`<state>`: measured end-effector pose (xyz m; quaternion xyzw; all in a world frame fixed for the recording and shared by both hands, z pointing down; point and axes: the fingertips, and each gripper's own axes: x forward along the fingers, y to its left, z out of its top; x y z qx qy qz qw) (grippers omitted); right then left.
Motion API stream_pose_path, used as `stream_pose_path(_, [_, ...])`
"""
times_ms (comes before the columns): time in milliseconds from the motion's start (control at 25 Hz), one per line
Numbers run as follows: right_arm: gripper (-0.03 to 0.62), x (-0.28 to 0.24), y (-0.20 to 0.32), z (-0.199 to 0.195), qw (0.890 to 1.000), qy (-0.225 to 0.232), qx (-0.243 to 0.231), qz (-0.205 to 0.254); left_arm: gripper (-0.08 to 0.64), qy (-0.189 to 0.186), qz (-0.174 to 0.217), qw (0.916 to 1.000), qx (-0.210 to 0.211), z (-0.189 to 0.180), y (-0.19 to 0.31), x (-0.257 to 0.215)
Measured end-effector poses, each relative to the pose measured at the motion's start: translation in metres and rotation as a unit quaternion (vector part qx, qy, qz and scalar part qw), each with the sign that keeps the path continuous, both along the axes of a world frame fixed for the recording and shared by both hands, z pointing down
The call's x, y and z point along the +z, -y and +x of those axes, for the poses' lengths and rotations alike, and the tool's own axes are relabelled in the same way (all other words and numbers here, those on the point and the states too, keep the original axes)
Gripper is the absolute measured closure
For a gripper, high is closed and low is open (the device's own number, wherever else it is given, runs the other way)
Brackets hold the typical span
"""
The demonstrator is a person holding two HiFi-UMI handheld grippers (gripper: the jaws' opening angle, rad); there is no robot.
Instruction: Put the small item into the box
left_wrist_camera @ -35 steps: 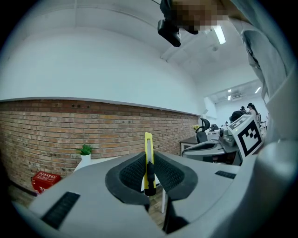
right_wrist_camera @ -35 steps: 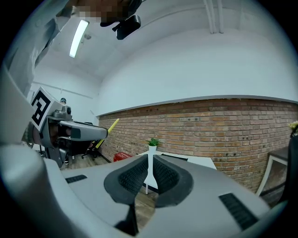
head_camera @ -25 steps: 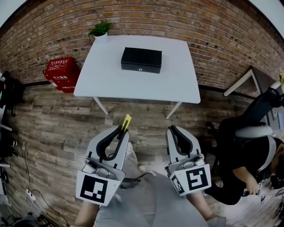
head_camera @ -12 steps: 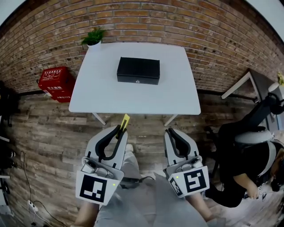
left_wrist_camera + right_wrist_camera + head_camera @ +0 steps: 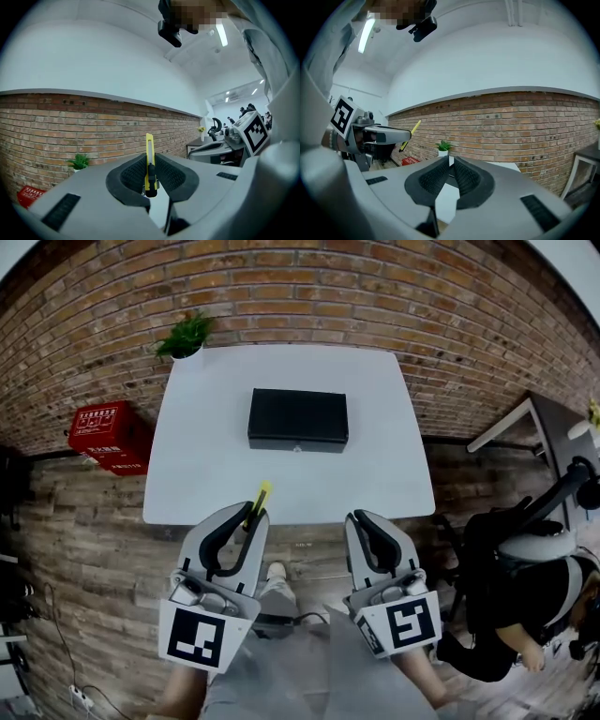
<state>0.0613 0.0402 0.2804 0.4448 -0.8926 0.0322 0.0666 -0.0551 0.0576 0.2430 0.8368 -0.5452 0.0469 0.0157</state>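
Note:
A closed black box [image 5: 298, 420] sits on the white table [image 5: 216, 474], a little behind its middle. My left gripper [image 5: 251, 519] is shut on a yellow utility knife [image 5: 257, 502], which sticks out past the jaw tips over the table's near edge. In the left gripper view the knife [image 5: 149, 165] stands upright between the dark pads. My right gripper [image 5: 360, 525] hovers beside it at the near edge, shut with nothing in it. The right gripper view shows the left gripper [image 5: 379, 136] and the knife [image 5: 409, 134] off to the left.
A small potted plant [image 5: 185, 337] stands on the table's far left corner against the brick wall. A red crate [image 5: 105, 435] lies on the wooden floor to the left. A seated person [image 5: 525, 577] and another table [image 5: 539, 423] are to the right.
The table and box have come nearer. Both grippers' tips were over the floor short of the table and now reach its near edge. The knife stays held.

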Motion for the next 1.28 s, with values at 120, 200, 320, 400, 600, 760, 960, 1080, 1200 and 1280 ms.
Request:
stream_pose_path(120, [0.534, -0.002, 0.03, -0.016, 1.0, -0.002, 0.005, -0.002, 0.495, 0.004, -0.002, 1.0, 0.007, -0.015, 0.032, 0.001])
stream_pose_path(200, [0.533, -0.001, 0.048, -0.024, 1.0, -0.004, 0.01, -0.004, 0.495, 0.003, -0.004, 0.9999, 0.012, -0.023, 0.051, 0.003])
stream_pose_path(320, [0.533, 0.001, 0.074, -0.034, 1.0, -0.007, 0.018, -0.008, 0.495, 0.001, -0.009, 0.9997, 0.021, -0.033, 0.076, 0.006])
stream_pose_path(400, [0.534, 0.003, 0.087, -0.038, 1.0, -0.008, 0.024, -0.01, 0.495, 0.001, -0.011, 0.9996, 0.026, -0.037, 0.09, 0.009])
stream_pose_path(600, [0.533, 0.007, 0.109, -0.046, 0.999, -0.015, 0.031, -0.017, 0.495, 0.008, -0.022, 0.9991, 0.037, -0.043, 0.113, 0.017])
stream_pose_path(760, [0.533, 0.016, 0.117, -0.044, 0.999, -0.019, 0.034, -0.031, 0.495, 0.016, -0.027, 0.9984, 0.046, -0.039, 0.122, 0.023])
stream_pose_path(960, [0.532, 0.03, 0.126, -0.038, 0.998, -0.03, 0.029, -0.045, 0.495, 0.019, -0.042, 0.9982, 0.039, -0.034, 0.129, 0.033])
stream_pose_path(1080, [0.534, 0.036, 0.129, -0.034, 0.998, -0.034, 0.019, -0.051, 0.495, 0.005, -0.047, 0.9986, 0.023, -0.032, 0.132, 0.037])
stream_pose_path(1200, [0.533, 0.039, 0.131, -0.031, 0.998, -0.036, 0.01, -0.053, 0.495, -0.003, -0.049, 0.9987, 0.013, -0.03, 0.133, 0.038])
stream_pose_path(1280, [0.534, 0.042, 0.132, -0.032, 0.998, -0.036, 0.004, -0.056, 0.495, -0.004, -0.054, 0.9985, 0.004, -0.031, 0.133, 0.041])
